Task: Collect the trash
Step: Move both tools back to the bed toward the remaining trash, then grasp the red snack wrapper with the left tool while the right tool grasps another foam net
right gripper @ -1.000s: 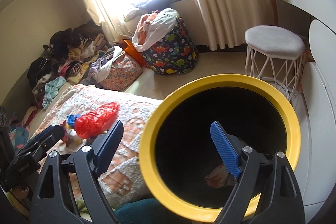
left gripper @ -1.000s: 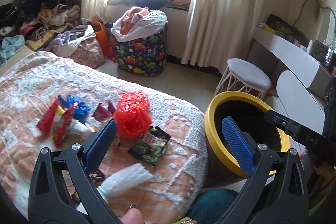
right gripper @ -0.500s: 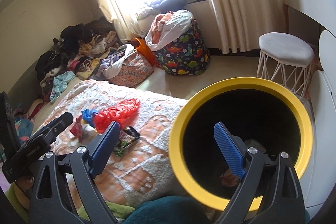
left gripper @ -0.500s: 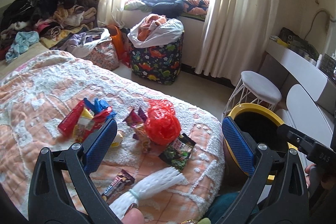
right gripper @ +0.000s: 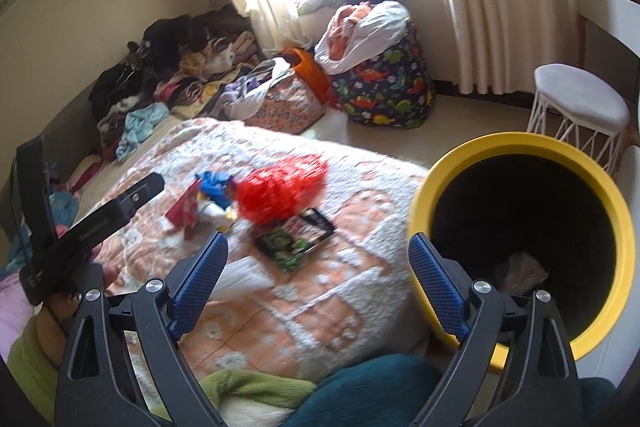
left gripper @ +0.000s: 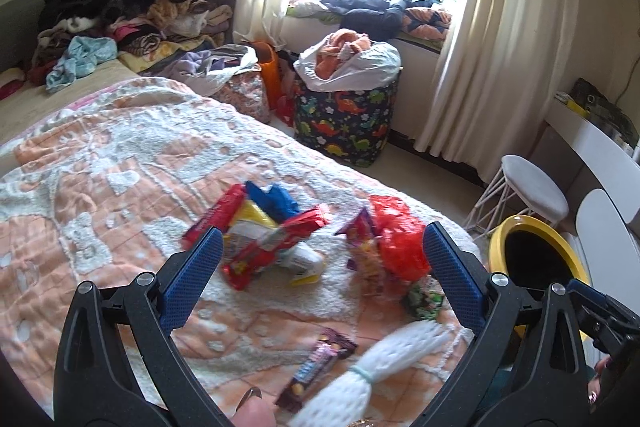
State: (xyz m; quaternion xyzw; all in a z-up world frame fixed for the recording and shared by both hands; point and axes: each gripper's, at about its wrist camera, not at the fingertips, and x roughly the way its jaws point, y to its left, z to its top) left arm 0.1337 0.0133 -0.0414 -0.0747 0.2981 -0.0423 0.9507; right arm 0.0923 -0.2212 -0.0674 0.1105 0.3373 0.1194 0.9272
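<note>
Several pieces of trash lie on the orange and white bedspread: a red plastic bag, red snack wrappers, a blue scrap, a green packet, a small candy bar and a white foam net. A yellow-rimmed black bin stands beside the bed with some trash inside. My left gripper is open and empty above the wrappers. My right gripper is open and empty between the bed and the bin.
A dinosaur-print hamper and bags stand on the floor by the window. A white stool and a white desk are right of the bin. Clothes are piled at the bed's far end.
Both grippers have swung left, away from the bin and over the bed. The trash pile now sits between my left fingers. Both stay open.
</note>
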